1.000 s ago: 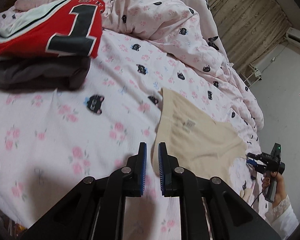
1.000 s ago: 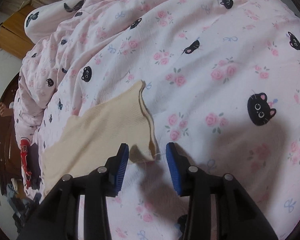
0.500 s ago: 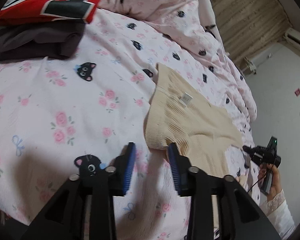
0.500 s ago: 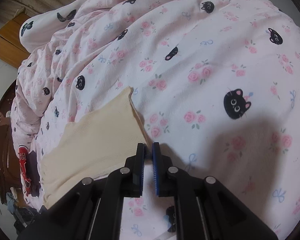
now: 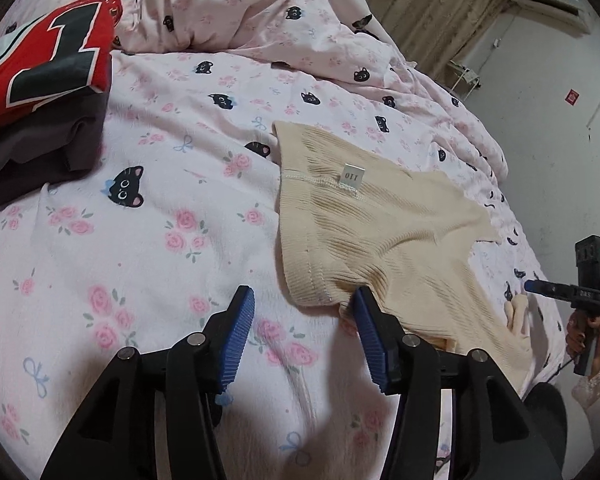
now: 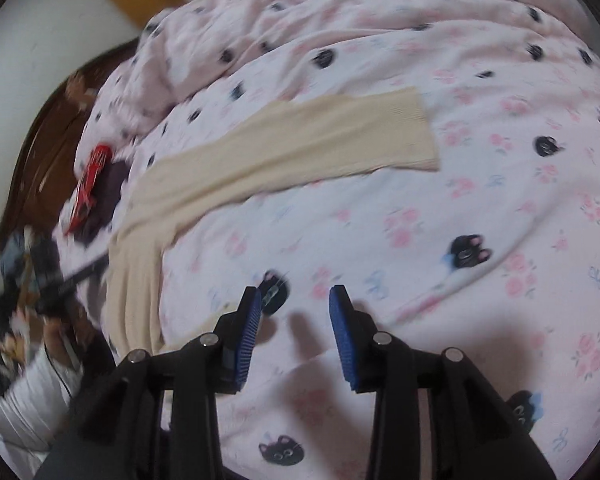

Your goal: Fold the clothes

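Now both grippers' jaws newly apart and empty, right gripper [image 6: 294, 322] off the cream garment [image 6: 284, 148].

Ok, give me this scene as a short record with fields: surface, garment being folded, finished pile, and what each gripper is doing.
surface: pink cat-and-rose print bedsheet
garment: cream ribbed knit garment, spread flat, size tag up
pile: red jersey with black numeral on a dark grey folded garment
left gripper: jaws open at the garment's near corner, just been opening
right gripper: jaws open over bare sheet, nothing between them
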{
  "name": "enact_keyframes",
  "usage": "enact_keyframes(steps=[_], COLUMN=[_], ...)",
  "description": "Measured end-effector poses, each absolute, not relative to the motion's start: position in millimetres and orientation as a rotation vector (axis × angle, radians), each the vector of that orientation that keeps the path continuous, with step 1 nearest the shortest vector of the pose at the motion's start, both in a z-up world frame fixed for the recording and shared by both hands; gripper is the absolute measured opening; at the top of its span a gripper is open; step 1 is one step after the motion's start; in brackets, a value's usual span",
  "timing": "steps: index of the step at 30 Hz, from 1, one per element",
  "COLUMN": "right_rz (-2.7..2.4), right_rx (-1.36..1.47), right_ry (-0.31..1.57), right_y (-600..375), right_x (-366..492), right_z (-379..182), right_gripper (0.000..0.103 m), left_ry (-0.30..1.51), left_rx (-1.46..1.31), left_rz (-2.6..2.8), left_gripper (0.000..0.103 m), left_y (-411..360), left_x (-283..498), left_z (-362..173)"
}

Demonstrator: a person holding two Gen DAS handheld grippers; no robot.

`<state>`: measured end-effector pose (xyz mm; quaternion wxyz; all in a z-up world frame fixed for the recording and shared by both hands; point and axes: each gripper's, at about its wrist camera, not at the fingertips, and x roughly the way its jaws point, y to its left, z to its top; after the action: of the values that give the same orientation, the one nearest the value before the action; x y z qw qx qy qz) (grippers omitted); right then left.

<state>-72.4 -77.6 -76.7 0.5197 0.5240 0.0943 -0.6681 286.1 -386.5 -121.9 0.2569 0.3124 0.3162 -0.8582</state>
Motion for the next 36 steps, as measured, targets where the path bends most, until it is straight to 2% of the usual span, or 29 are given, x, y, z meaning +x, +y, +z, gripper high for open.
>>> enact_keyframes(steps=[4,11,13,14,17,19,20,21,22,36], right_rz=[-1.538,-1.572,-1.574,-1.567,-1.515,-1.478,-1.460,-1.450,-1.447,-1.563], right_rx=[1.272,1.222,1.197,1.196,1.248,1.278,1.283,1.289,1.297,1.281], right_ry=[0.255,0.301,0.345,0.356,0.308,0.271,0.250,0.235,0.226,0.131], right_y=[-84,-88,-92,-94,-100,-104,-105,-105,-104,-20], right_x=[-53,-42,-40,-40,-42,-39,-37,-34,-32,-17], right_z=[-88,-83,-79,-79,-87,-93,-94,-95,-95,-27], right_gripper=[0.038,0.038,0.047,0.056,0.056,0.050,0.037,0.019,0.013,0.012], left_ry=[0.784,0.786,0.778,0.775,0.777,0.788,0.791,0.795,0.788,0.786], left_rx=[0.873,0.900,0.918,0.923,0.931,0.933,0.936,0.939,0.949,0.980], left_rz=[-2.322,-2.305,-2.297,-2.293,-2.284,-2.277,-2.274,-2.270,-2.265,-2.241], left_gripper=[0.052,0.053,0.053,0.054,0.055,0.056,0.057,0.057,0.057,0.057], left_y=[-379,-379,-379,-379,-379,-380,-380,-380,-380,-381], left_x=[279,276,274,273,271,270,269,269,267,264], left_z=[-120,-121,-121,-121,-121,-121,-121,-121,-121,-120])
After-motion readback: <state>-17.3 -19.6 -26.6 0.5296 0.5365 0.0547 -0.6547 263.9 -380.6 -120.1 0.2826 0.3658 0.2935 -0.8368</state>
